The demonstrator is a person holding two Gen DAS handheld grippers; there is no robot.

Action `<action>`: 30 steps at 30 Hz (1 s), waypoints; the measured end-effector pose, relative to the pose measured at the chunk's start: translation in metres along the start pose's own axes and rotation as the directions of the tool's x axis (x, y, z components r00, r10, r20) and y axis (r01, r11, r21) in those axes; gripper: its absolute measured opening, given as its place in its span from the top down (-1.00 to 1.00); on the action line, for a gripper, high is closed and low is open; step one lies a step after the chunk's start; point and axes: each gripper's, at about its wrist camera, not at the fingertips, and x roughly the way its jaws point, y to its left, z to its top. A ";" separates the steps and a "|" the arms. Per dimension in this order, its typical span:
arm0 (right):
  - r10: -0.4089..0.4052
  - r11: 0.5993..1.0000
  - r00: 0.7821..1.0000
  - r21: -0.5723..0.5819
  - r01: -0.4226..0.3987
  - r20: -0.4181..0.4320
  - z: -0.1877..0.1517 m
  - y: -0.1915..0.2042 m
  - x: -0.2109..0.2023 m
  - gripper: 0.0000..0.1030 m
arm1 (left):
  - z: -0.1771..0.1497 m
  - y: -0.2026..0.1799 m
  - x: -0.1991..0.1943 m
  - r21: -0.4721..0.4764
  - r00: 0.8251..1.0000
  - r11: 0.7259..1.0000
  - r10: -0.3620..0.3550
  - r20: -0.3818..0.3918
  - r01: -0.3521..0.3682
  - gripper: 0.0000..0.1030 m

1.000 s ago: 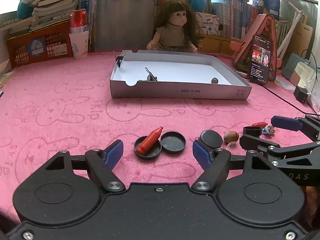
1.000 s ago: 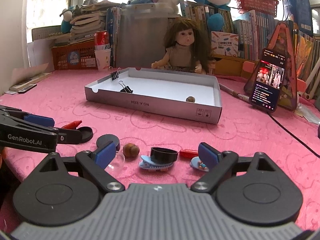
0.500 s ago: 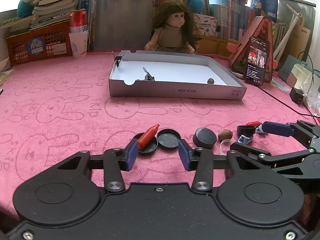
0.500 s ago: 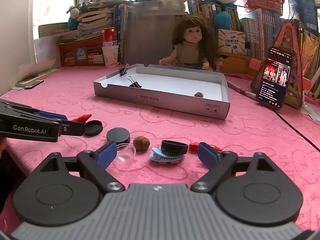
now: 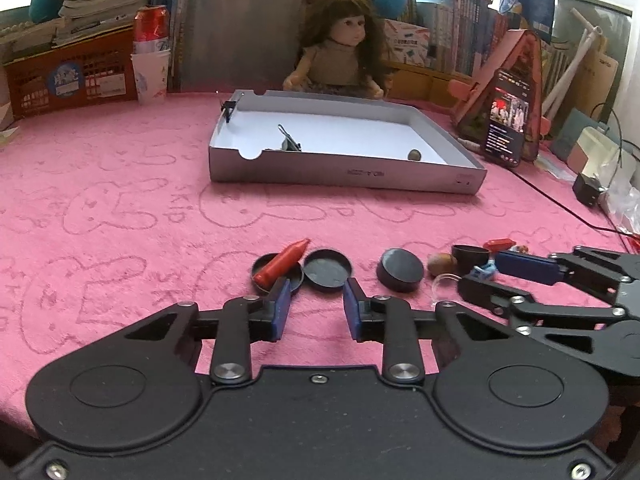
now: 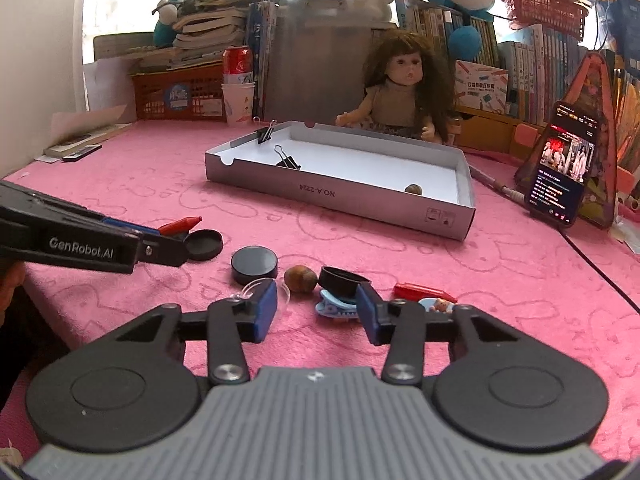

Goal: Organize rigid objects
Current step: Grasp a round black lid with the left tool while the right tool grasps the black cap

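Note:
On the pink cloth a red crayon lies across a black lid, with a second black lid beside it. My left gripper is just short of them, its jaws closing with nothing between the pads. My right gripper straddles a blue hair clip that carries a black ring cap. Its jaws are closing, and the left pad is clear of the clip. A black puck lid, a brown nut and a clear lid lie between the two grippers.
A shallow grey box farther back holds two binder clips and a small nut. A red piece and a tiny figurine lie right of the clip. Doll, phone, cable and books line the back and right.
Both grippers' jaws have narrowed a lot, the left from around the two lids, the right from around the clip group. Neither hand has shifted noticeably, and no object has moved.

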 end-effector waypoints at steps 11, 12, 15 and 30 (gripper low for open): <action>-0.004 0.990 1.000 0.144 0.007 -0.025 0.013 -0.025 0.015 0.05 | 0.004 -0.004 0.008 0.039 1.000 0.999 0.014 0.026 -0.015 0.46; -0.008 0.990 0.999 0.141 0.013 -0.031 0.013 -0.025 0.018 0.05 | 0.004 -0.006 0.009 0.049 1.000 0.999 0.012 0.028 -0.013 0.46; -0.013 0.990 0.999 0.139 0.017 -0.033 0.013 -0.026 0.022 0.05 | 0.004 -0.013 0.012 0.078 0.999 0.997 0.003 0.034 -0.006 0.45; -0.035 0.982 0.998 0.185 0.046 -0.061 0.018 -0.037 0.033 0.28 | 0.009 -0.020 0.025 0.115 0.999 0.993 0.008 0.045 -0.013 0.44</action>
